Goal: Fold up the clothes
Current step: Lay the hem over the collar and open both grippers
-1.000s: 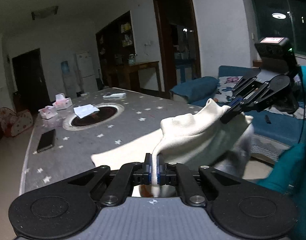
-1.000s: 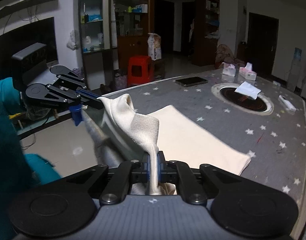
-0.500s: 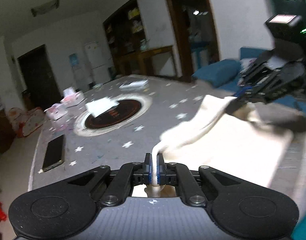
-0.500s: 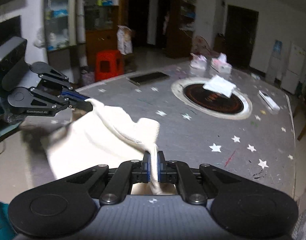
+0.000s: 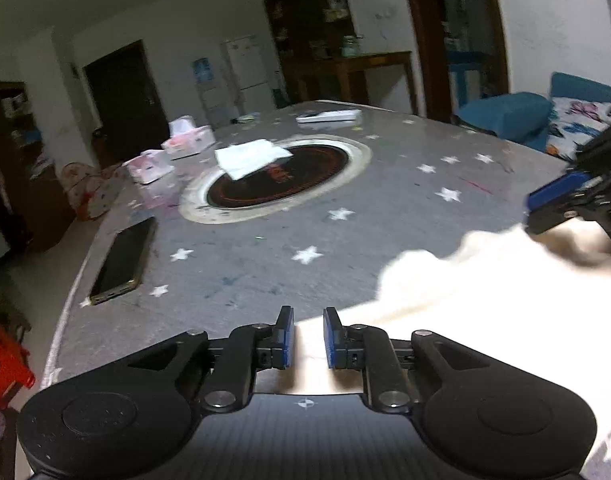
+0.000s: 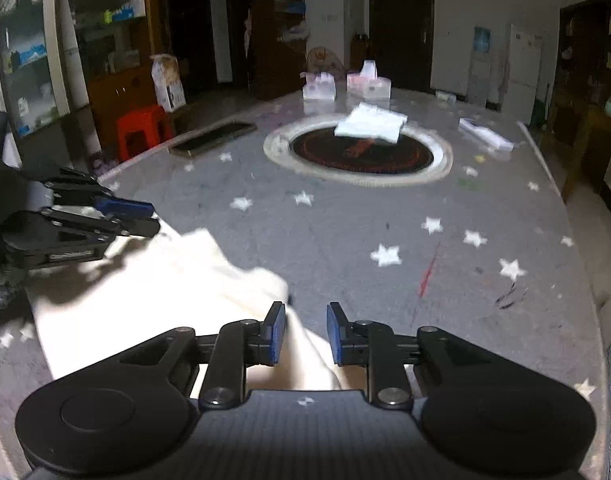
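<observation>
Tilting down at frame bottom, the left gripper (image 5: 308, 334) and right gripper (image 6: 305, 334) have just parted their fingers over the cloth (image 6: 145, 280), unclamped, on the star-patterned table (image 6: 345, 232).

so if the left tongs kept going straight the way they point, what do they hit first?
Probably the cream cloth lying just ahead of the left tongs, or the grey starred table beyond its edge; depth is unclear.

Two wrist fisheyes, low and close over the star-patterned table (image 5: 345, 240), sharing its round inset (image 6: 357, 152).
</observation>
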Demonstrator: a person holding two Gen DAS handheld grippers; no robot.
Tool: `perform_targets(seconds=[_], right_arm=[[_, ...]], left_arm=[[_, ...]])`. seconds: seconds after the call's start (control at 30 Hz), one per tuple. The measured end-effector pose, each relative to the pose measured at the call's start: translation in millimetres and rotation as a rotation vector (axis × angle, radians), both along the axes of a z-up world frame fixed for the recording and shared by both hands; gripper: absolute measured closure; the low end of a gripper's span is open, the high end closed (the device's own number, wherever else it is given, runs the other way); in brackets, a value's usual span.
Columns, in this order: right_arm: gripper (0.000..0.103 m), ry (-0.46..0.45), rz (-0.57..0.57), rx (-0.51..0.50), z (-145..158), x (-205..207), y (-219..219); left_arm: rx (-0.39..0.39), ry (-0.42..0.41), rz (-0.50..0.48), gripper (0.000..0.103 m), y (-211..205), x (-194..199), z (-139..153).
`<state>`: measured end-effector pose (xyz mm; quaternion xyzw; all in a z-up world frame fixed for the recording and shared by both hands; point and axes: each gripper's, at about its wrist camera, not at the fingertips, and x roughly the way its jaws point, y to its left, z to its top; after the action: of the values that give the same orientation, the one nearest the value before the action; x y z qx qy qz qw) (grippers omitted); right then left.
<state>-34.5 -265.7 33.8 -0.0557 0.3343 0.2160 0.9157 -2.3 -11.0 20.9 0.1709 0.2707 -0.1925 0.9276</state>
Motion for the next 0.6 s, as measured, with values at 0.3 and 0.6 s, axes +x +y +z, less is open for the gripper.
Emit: perform_targets(seconds=[0.3, 0.6], right_arm=[[0.082, 0.018, 0.112, 0.032, 9, 2, 38], [0.083, 0.078, 0.034, 0.024, -17, 26, 43]], left_arm=[[-0.111, 0.058, -0.168, 0.088, -18, -31, 22], [-0.073, 0.171, -0.15, 0.087, -47, 3, -2]])
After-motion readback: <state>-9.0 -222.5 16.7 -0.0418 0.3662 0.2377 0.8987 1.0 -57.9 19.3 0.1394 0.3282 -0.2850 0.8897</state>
